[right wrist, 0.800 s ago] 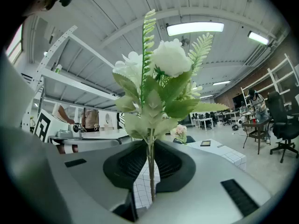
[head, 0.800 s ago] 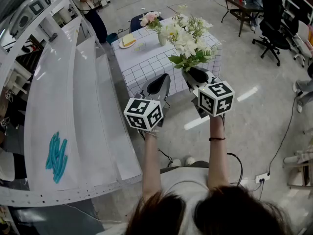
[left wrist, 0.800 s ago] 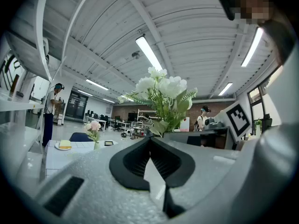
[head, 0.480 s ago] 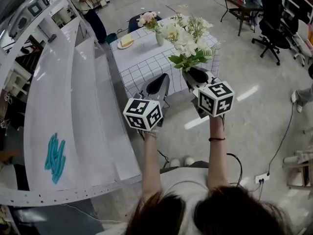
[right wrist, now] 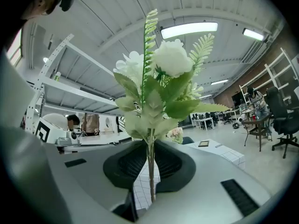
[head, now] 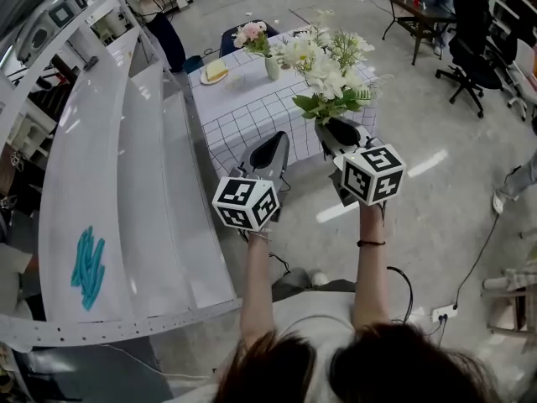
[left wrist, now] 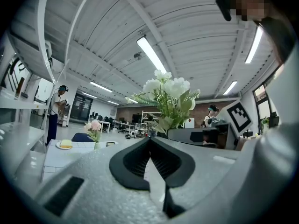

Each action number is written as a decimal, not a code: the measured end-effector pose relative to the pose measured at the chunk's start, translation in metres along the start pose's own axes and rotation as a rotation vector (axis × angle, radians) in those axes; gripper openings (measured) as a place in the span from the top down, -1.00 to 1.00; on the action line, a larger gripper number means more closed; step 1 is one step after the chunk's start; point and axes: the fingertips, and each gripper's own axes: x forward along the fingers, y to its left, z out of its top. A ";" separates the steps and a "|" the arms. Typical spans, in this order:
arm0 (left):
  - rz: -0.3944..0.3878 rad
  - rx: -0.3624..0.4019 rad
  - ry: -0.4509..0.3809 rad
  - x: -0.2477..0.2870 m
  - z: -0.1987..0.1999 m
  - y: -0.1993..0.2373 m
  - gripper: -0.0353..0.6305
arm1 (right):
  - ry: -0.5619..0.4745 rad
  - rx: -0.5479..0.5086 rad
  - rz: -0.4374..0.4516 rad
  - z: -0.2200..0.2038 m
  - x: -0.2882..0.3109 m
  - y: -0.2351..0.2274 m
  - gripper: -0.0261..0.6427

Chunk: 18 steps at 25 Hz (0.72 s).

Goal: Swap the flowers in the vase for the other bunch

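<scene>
- You're standing in a big open-plan lab-slash-office, definitely not anybody's home.
- Bare polished concrete floor (head: 436, 183) all around you, with a cable trailing to a power strip (head: 442, 312).
- Black office chairs (head: 470, 53) and a cluttered desk (head: 419, 7) sit off at the far right.
- Long white metal shelving (head: 126, 183) runs along your left side.
- Overhead it's strip lights (right wrist: 189, 30) on a white beamed ceiling (left wrist: 196, 31), warehouse style, plus a brick wall (right wrist: 232, 96) at the back.
- More work desks (right wrist: 205, 121) stand way behind.
- Another person (head: 147, 2) stands by the shelving.
- The small table with a grid cloth (head: 252, 112) just sits out on the open floor.
</scene>
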 end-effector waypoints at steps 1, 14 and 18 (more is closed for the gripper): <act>0.005 0.000 0.002 0.002 0.000 0.000 0.86 | -0.003 0.009 0.002 0.001 -0.001 -0.003 0.77; 0.055 0.000 0.031 0.009 -0.005 0.012 0.86 | -0.006 0.073 0.035 -0.006 0.011 -0.015 0.77; 0.047 -0.004 0.033 0.015 -0.008 0.019 0.86 | -0.007 0.082 0.030 -0.007 0.019 -0.021 0.78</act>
